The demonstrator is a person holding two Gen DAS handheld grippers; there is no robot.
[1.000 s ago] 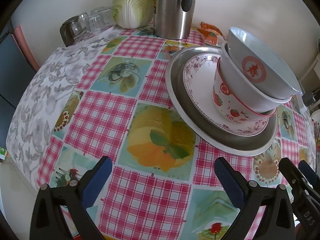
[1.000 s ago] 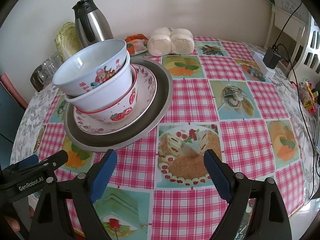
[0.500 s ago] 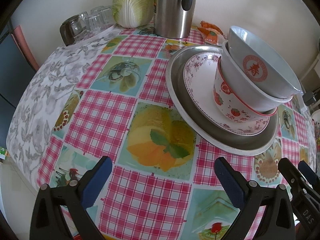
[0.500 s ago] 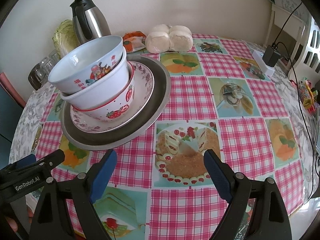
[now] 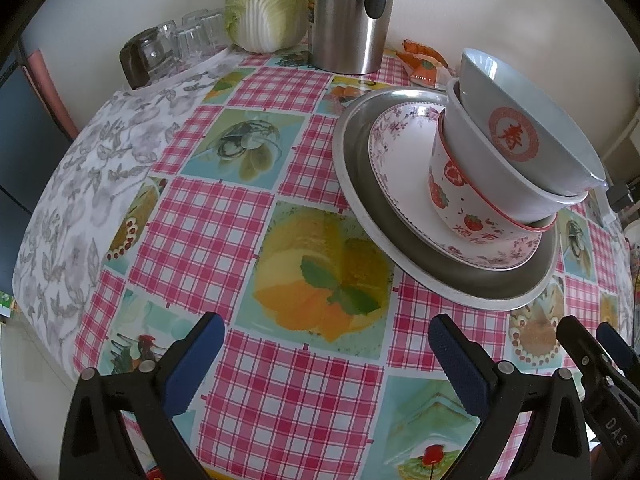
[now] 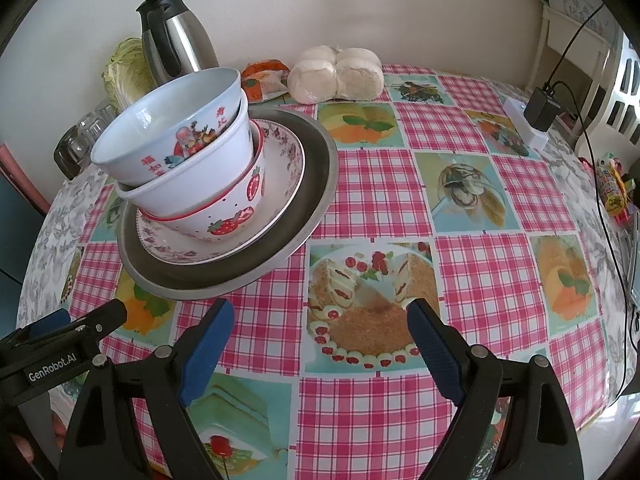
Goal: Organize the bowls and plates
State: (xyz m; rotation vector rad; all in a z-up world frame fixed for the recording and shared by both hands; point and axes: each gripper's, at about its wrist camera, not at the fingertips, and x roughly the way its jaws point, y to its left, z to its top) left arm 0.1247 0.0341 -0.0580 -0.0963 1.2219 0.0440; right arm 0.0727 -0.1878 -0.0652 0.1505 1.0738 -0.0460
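Counter [image 6: 460, 216]: a round top under a red-checked cloth with fruit and cake panels; the whole stack is carried on its left part as seen from the right wrist view.
Metal tray [image 6: 316, 184]: one; the widest piece, set at the bottom of the stack.
Floral plate [image 6: 288, 168]: one; laid inside the tray, its rim clear all round.
Strawberry bowl [image 6: 240, 216]: one; stood on the plate, toward the side away from the kettle.
White bowl [image 6: 192, 192]: one; nested in the strawberry bowl.
Pale blue bowl [image 6: 160, 140]: one; nested on top and tilted, not seated level.
Count: two flat pieces and three bowls are seen, five in all, in a single pile.
Step in hand: the stacking is judged to be finished or nearly so; nothing is being carried.
Next move: if any is called for, the tilted top bowl would need to be seated squarely, taken by the rim without the pile being tipped.
Left gripper [image 5: 320, 364]: jaws spread wide, nothing between them, held above bare cloth just short of the tray.
Right gripper [image 6: 320, 344]: jaws spread wide and empty, held over the cake panel beside the tray.
Other things: one steel kettle [image 5: 348, 16], one cabbage [image 5: 264, 4], several upturned glasses [image 5: 172, 48], one bag of buns [image 6: 336, 74].
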